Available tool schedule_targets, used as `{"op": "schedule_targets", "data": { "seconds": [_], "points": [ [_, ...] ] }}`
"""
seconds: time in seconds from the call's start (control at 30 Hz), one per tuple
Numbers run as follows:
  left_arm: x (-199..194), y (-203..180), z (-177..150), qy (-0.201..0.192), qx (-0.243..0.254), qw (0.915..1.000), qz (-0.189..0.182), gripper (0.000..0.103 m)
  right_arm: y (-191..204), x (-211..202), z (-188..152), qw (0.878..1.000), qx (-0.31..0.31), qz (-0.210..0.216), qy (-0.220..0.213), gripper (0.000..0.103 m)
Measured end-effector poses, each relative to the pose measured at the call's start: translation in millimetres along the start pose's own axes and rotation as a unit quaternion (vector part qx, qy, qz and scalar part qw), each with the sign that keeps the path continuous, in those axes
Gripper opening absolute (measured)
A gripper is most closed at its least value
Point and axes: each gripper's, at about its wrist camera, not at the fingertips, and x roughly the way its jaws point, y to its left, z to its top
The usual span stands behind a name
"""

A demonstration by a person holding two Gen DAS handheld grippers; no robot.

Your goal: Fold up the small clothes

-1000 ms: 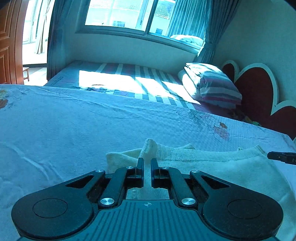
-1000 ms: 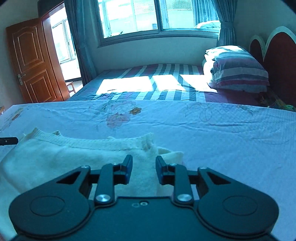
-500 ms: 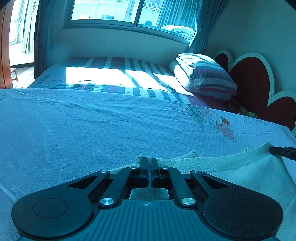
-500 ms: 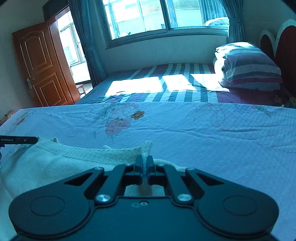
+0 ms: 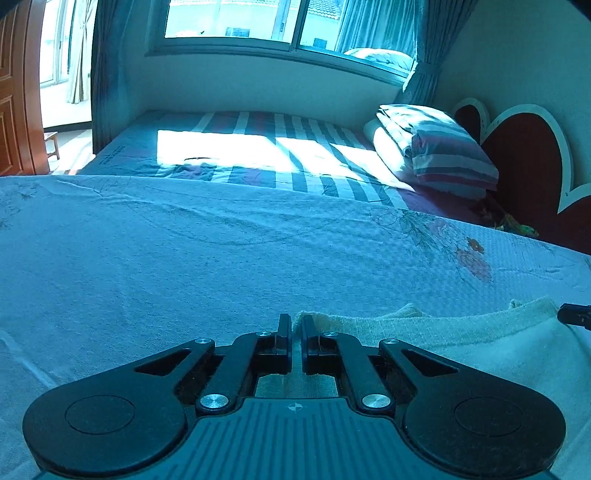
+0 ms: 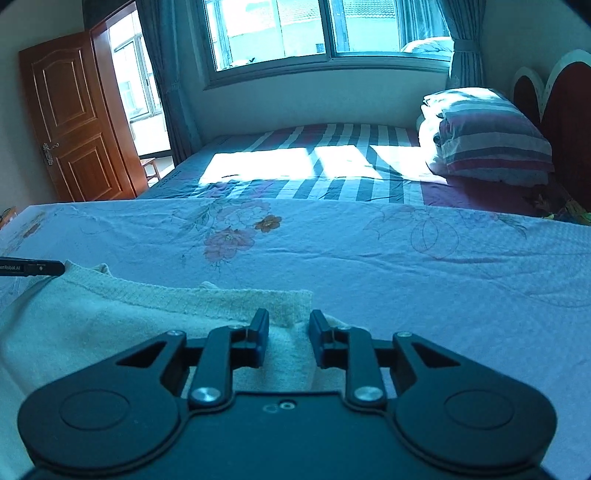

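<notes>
A small cream knitted garment [image 5: 461, 343] lies flat on the light blue floral sheet [image 5: 184, 258]; it also shows in the right wrist view [image 6: 129, 317]. My left gripper [image 5: 296, 326] sits at the garment's left corner with its jaws a narrow gap apart, and I cannot tell whether cloth is still between them. My right gripper [image 6: 284, 325] is open over the garment's right corner, the cloth lying loose between its fingers. Each gripper's fingertip shows at the edge of the other view.
Beyond the sheet lies a striped bed [image 6: 314, 166] with a folded striped quilt and pillow [image 6: 487, 136] by a heart-shaped headboard [image 5: 528, 162]. A window [image 6: 325, 29] is at the back and a wooden door [image 6: 74, 118] at the left.
Both grippers closed on the garment's corners, carried them forward and down onto the sheet. The right gripper has now opened and let go; the left jaws have parted slightly.
</notes>
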Motion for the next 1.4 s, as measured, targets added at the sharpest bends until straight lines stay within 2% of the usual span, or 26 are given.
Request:
{"op": "schedule_targets", "data": {
  "seconds": [0.17,0.33,0.37,0.4,0.47,0.53,0.57,0.6,0.63,0.67,0.7,0.83,0.87,0.9,0.93,0.97,1.0,1.03,1.07,1.1,1.13,1.17,1.2,1.27,1.33,1.4],
  "points": [
    [-1,-5,-4,-0.001,0.032,0.9994,0.014,0.007,0,2,-4,1.0,0.003,-0.003,-0.004,0.028],
    [-2,4,5,0.006,0.027,0.9996,-0.006,0.018,0,-1,-6,1.0,0.008,-0.004,-0.014,0.028],
    [-4,3,7,0.002,0.034,0.9994,-0.009,0.026,0,-2,-5,1.0,0.01,-0.005,-0.017,0.028],
    [-4,1,9,0.002,0.044,0.999,-0.009,0.043,-1,-3,-5,1.0,0.014,-0.003,-0.021,0.03],
    [-2,0,11,0.01,0.051,0.9985,-0.017,0.059,-3,-1,-4,1.0,0.02,0.005,-0.015,0.032],
    [3,-1,11,0.024,0.058,0.9976,-0.029,0.058,-4,5,-3,1.0,0.02,0.011,0.0,0.034],
    [6,-2,10,0.031,0.062,0.9969,-0.036,0.056,-5,7,-4,1.0,0.022,0.018,0.003,0.032],
    [8,-3,8,0.032,0.069,0.9963,-0.038,0.047,-5,7,-4,0.999,0.024,0.021,0.002,0.025],
    [8,-4,6,0.029,0.074,0.9959,-0.043,0.043,-4,7,-5,1.0,0.022,0.018,-0.003,0.013],
    [8,-4,5,0.025,0.07,0.9958,-0.053,0.03,-4,7,-5,1.0,0.02,0.012,-0.004,0.009],
    [8,-3,6,0.023,0.06,0.9959,-0.064,0.007,-3,7,-6,1.0,0.018,0.006,-0.006,0.008],
    [0,-4,6,-0.013,0.056,0.9962,-0.066,0.007,2,3,-6,1.0,0.004,0.004,-0.02,0.005],
    [1,-6,4,-0.011,0.062,0.9961,-0.063,0.007,1,-1,-4,0.999,0.007,0.004,-0.032,0.005],
    [6,-7,2,0.004,0.07,0.996,-0.055,0.008,0,-3,-4,0.999,0.01,0.003,-0.038,0.005],
    [7,-7,0,-0.003,0.073,0.996,-0.052,0.008,-1,-1,-3,0.999,0.011,-0.002,-0.034,0.006],
    [6,-6,0,-0.006,0.07,0.9964,-0.047,0.013,-1,9,-4,1.0,0.006,-0.014,-0.007,0.007],
    [3,-6,2,-0.01,0.068,0.9972,-0.029,0.024,-1,12,-6,1.0,0.001,-0.016,-0.004,0.01],
    [-5,-8,3,-0.02,0.069,0.9974,0.001,0.031,1,11,-4,1.0,-0.008,-0.023,-0.003,0.019],
    [-17,-9,1,-0.041,0.073,0.9962,0.023,0.042,4,7,-2,0.999,-0.016,-0.04,-0.001,0.026],
    [-33,-12,-1,-0.065,0.074,0.9946,0.033,0.056,8,1,-1,0.998,-0.024,-0.052,-0.006,0.028],
    [-47,-15,-4,-0.082,0.07,0.9937,0.033,0.059,13,-10,-1,0.998,-0.034,-0.055,-0.023,0.028],
    [-63,-25,-12,-0.094,0.067,0.9932,0.017,0.059,19,-25,-3,0.997,-0.041,-0.044,-0.04,0.028],
    [-74,-39,-21,-0.09,0.083,0.9925,-0.005,0.06,25,-33,-6,0.997,-0.042,-0.037,-0.044,0.028],
    [-85,-71,-42,-0.08,0.123,0.9889,-0.021,0.06,42,-43,-17,0.998,-0.051,-0.002,-0.034,0.028],
    [-87,-88,-58,-0.065,0.131,0.9885,-0.037,0.06,72,-44,-33,0.995,-0.089,0.039,-0.022,0.026],
    [-78,-86,-73,-0.037,0.132,0.9905,-0.011,0.06,91,-43,-45,0.991,-0.125,0.049,-0.017,0.026]
  ]
}}
